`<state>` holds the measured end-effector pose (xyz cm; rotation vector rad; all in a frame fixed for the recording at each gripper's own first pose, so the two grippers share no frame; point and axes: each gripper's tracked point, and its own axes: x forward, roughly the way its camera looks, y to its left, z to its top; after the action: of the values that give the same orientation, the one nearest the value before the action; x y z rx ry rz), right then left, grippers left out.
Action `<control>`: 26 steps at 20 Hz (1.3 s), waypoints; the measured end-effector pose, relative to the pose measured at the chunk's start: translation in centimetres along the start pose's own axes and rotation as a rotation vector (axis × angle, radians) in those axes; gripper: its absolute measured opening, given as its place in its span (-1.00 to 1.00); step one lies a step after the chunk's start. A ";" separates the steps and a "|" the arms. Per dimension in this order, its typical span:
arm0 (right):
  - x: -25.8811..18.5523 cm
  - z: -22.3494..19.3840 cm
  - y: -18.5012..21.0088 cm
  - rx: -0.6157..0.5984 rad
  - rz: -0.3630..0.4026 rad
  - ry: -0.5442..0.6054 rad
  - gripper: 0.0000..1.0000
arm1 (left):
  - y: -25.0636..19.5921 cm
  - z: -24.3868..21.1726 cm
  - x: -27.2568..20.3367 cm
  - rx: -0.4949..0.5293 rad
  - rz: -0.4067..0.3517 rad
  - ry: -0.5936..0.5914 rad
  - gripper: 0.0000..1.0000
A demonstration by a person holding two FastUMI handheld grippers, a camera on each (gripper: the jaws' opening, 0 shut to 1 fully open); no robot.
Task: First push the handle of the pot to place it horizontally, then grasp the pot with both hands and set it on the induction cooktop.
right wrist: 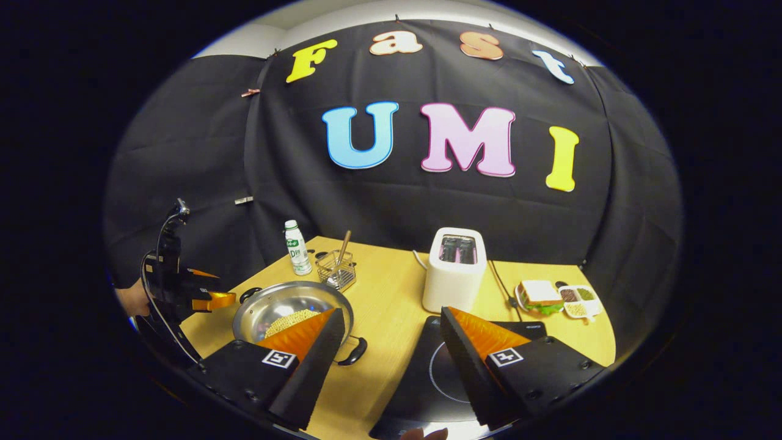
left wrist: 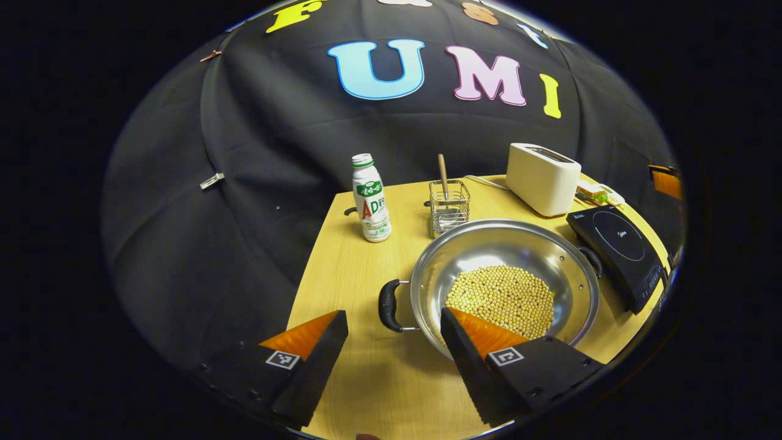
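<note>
i see a wide, shallow pot (left wrist: 504, 282) of shiny bare metal sitting on the pale wood-grain table (left wrist: 360, 269), its round bowl partly filled with a heap of small yellowish beans (left wrist: 501, 299). a dark looped handle (left wrist: 388, 305) sticks out from its near-left rim on thin metal rods, and a second handle (left wrist: 591, 260) shows at the far-right rim, next to the flat black cooktop (left wrist: 617, 250). my left gripper (left wrist: 394, 327) hangs with its fingers spread wide apart, holding nothing; that near handle lies between them, touching neither, and one finger overlaps the pot's rim from my angle.

behind the pot stand a white plastic bottle (left wrist: 370, 198) with a green cap, a small wire basket (left wrist: 449, 208) with a wooden stick in it, and a smooth boxy cream toaster (left wrist: 541, 178).

from the right gripper view i get more: the toaster's top slots, a sandwich on a plate (right wrist: 537, 295), a small tray of food (right wrist: 577, 300) beside it, and the cooktop's printed ring right under me. my right gripper (right wrist: 391, 336) is also open and empty, above the cooktop's near edge. there the pot (right wrist: 292, 315) sits left of the cooktop, with the left gripper (right wrist: 204, 293) just beside its far-left rim.
</note>
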<state>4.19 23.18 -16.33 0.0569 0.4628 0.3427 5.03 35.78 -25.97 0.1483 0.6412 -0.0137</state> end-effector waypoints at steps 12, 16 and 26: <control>8.8 -11.7 3.4 0.146 -0.043 0.357 0.99 | -0.2 -2.1 7.0 0.023 -0.055 0.142 0.92; 10.7 -14.7 4.3 0.183 -0.049 0.455 0.98 | -0.9 -2.9 8.3 0.025 -0.089 0.183 0.91; 13.5 -18.9 6.1 0.294 -0.072 0.614 0.93 | -1.0 -4.3 10.0 0.001 -0.097 0.226 0.84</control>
<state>5.13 33.06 -38.23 0.2234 1.1198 0.2132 10.38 35.73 -35.46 0.1206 0.8742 -0.0923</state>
